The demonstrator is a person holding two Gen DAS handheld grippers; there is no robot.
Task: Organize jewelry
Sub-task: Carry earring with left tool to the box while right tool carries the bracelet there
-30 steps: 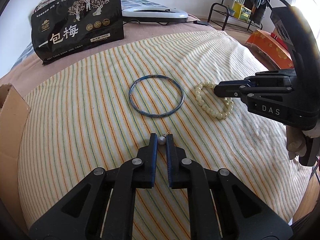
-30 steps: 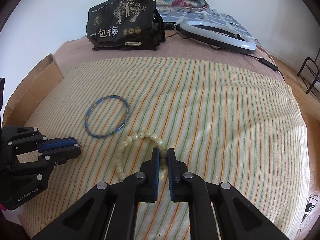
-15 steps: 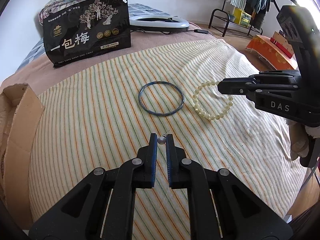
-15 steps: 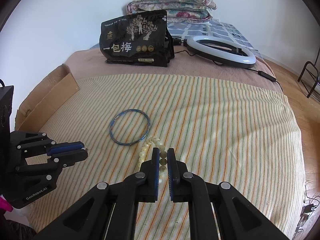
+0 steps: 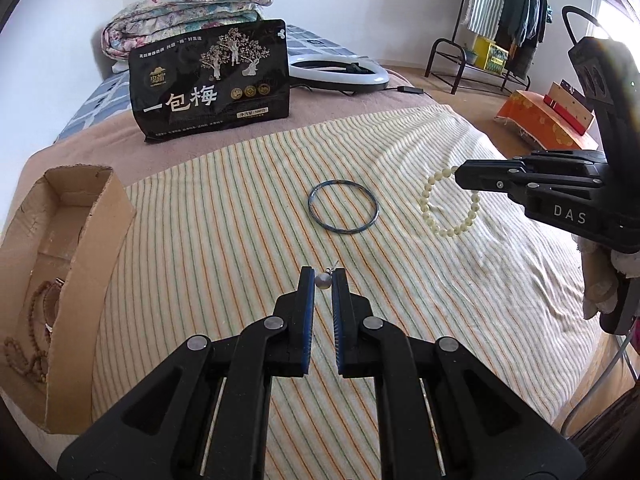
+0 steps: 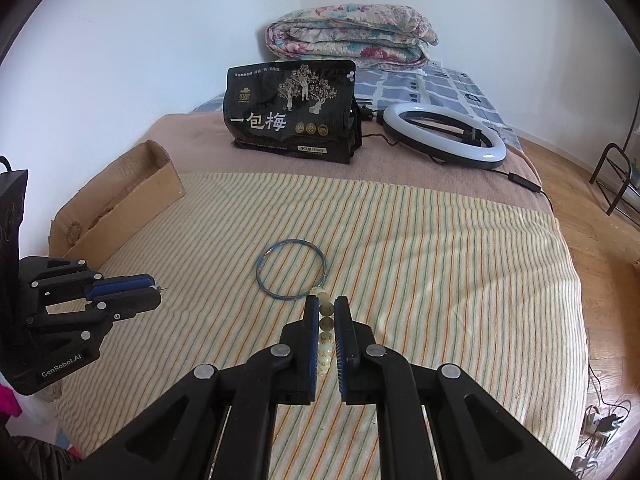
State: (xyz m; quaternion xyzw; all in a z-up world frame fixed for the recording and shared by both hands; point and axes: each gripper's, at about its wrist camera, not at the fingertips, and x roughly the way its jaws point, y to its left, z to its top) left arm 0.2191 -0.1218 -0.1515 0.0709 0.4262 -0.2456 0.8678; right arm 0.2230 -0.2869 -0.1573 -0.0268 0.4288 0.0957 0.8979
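Observation:
My left gripper (image 5: 322,276) is shut on a small pearl earring (image 5: 322,281), held above the striped cloth (image 5: 240,216); the same gripper (image 6: 154,286) shows at the left of the right wrist view. My right gripper (image 6: 326,304) is shut on a cream bead bracelet (image 6: 325,334). In the left wrist view the bracelet (image 5: 448,208) hangs as a loop from the right gripper (image 5: 460,174), clear of the cloth. A thin blue bangle (image 5: 343,206) lies flat on the cloth between the two grippers, also in the right wrist view as the bangle (image 6: 291,269).
An open cardboard box (image 5: 72,248) with brown bead strings stands at the left edge of the bed. A black snack bag (image 5: 212,80), a ring light (image 5: 340,74) and a folded quilt (image 5: 184,12) sit at the back. Clothes rack (image 5: 500,28) stands on the floor to the right.
Both grippers have risen and pulled back from the cloth. The bracelet has been lifted off the cloth and now hangs. The cardboard box has come into fuller view.

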